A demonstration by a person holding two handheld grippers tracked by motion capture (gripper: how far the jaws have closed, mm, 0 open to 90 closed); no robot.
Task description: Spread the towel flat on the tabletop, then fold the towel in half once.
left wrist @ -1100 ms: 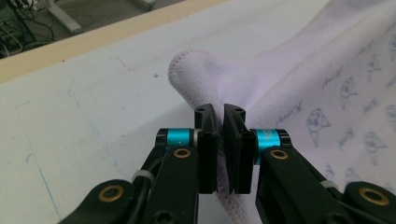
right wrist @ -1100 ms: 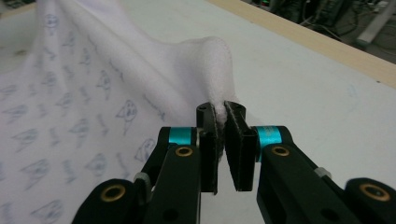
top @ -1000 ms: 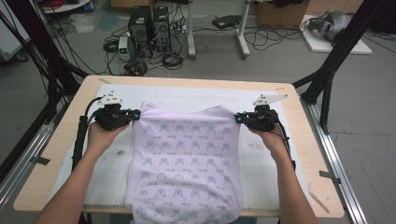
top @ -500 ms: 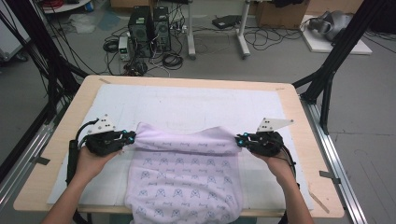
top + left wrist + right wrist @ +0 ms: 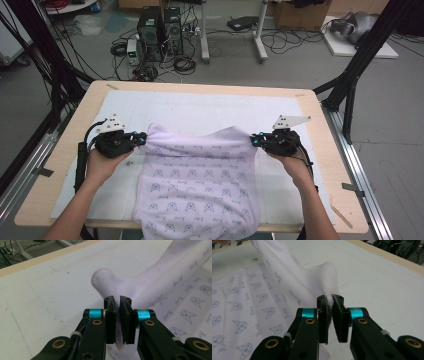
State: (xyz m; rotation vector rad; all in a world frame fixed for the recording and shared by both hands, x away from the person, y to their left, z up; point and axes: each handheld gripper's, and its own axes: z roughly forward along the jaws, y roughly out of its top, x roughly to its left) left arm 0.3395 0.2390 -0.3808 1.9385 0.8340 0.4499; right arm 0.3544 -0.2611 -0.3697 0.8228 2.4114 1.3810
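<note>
A pale lilac towel (image 5: 197, 180) printed with small cat faces lies over the white mat, its near part hanging past the table's front edge. My left gripper (image 5: 139, 139) is shut on the towel's far left corner (image 5: 103, 281), which pokes out past the pinching pads. My right gripper (image 5: 254, 140) is shut on the far right corner (image 5: 328, 272) in the same way. The far edge of the towel runs slack between the two grippers, and the lifted far part folds toward the near side over the flat part.
A white mat (image 5: 200, 107) covers the wooden table (image 5: 210, 89). Black frame legs (image 5: 350, 85) stand at the table's right corner and others at the left. Computer cases and cables lie on the floor behind the table.
Both grippers have pulled the towel's far corners toward the near side of the table and slightly down. The far mat has become bare, and more towel hangs over the front edge.
</note>
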